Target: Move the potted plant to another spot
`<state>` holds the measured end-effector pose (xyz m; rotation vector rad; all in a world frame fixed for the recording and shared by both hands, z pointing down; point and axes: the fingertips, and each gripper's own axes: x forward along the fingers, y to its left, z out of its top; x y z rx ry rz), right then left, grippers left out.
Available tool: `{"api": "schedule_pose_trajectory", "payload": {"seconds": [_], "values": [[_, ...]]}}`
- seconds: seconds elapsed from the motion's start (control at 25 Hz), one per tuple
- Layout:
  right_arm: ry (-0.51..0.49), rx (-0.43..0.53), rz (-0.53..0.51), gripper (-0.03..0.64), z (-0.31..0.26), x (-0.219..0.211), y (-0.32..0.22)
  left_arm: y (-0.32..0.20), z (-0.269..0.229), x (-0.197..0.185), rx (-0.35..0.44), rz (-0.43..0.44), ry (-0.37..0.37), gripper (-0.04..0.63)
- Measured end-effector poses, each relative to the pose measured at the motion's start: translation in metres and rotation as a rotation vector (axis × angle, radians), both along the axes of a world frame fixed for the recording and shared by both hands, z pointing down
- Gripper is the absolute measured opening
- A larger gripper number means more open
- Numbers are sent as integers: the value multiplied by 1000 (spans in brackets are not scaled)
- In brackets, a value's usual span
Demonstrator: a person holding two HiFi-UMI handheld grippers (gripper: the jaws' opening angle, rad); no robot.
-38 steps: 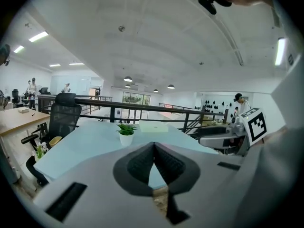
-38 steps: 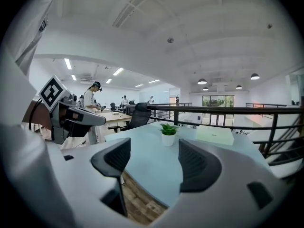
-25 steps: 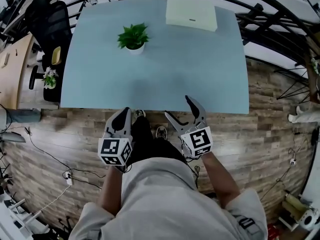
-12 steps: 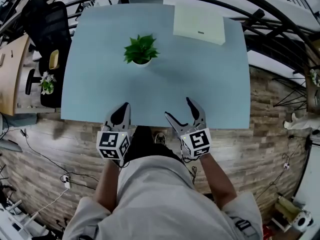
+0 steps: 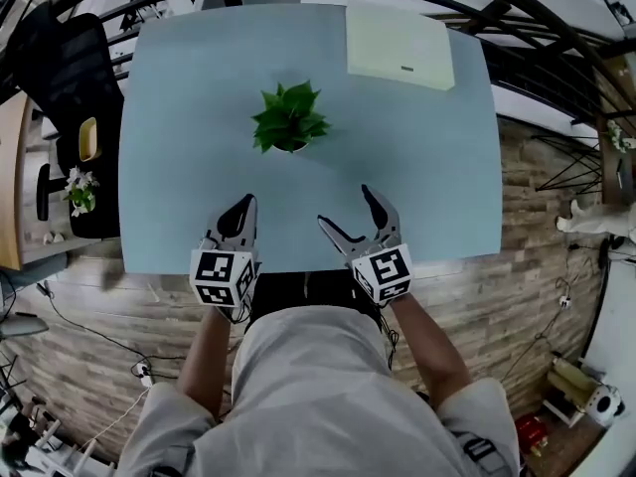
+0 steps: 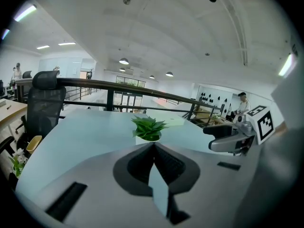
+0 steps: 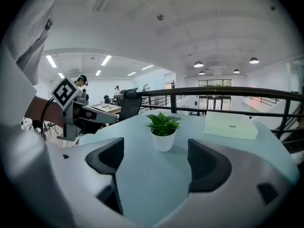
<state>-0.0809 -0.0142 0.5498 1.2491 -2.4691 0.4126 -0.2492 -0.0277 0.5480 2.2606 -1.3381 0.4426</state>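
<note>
so, the table [image 5: 179,167] top is mostly bare: a wide clear stretch btwn the near edge and the potted plant [image 5: 289,119], plus open surface to its left and right. the plant stands near the middle, a bit toward the far side, well apart from every edge. a flat pale box [image 5: 400,46] lies at the far right corner, close to the far edge. a black railing [image 5: 537,58] curves round the far and right sides, and an office chair [image 5: 60,68] sits off the left edge.

vs a sec ago: both grippers were short of the near edge, over the floor; now their tips are over the table's near strip. plant and box look unmoved. left gripper [image 5: 242,207] jaws are pressed together w/ nothing in them. right gripper [image 5: 345,205] jaws are apart and have just been opening wider, nothing btwn them. the plant sits well ahead of both.

white pot [image 7: 163,140] is upright, holding green leaves. the box is shut, so its contents can't be told.
</note>
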Motion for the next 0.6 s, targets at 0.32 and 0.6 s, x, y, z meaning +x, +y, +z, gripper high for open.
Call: {"api": "schedule_pose_trajectory", "payload": {"seconds": [0.32, 0.6], "values": [[24, -2, 8, 428, 28, -28, -40, -15, 51, -8, -93, 3, -4, 12], [-26, -14, -1, 463, 49, -48, -74, -26, 73, -11, -133, -50, -12, 12]]}}
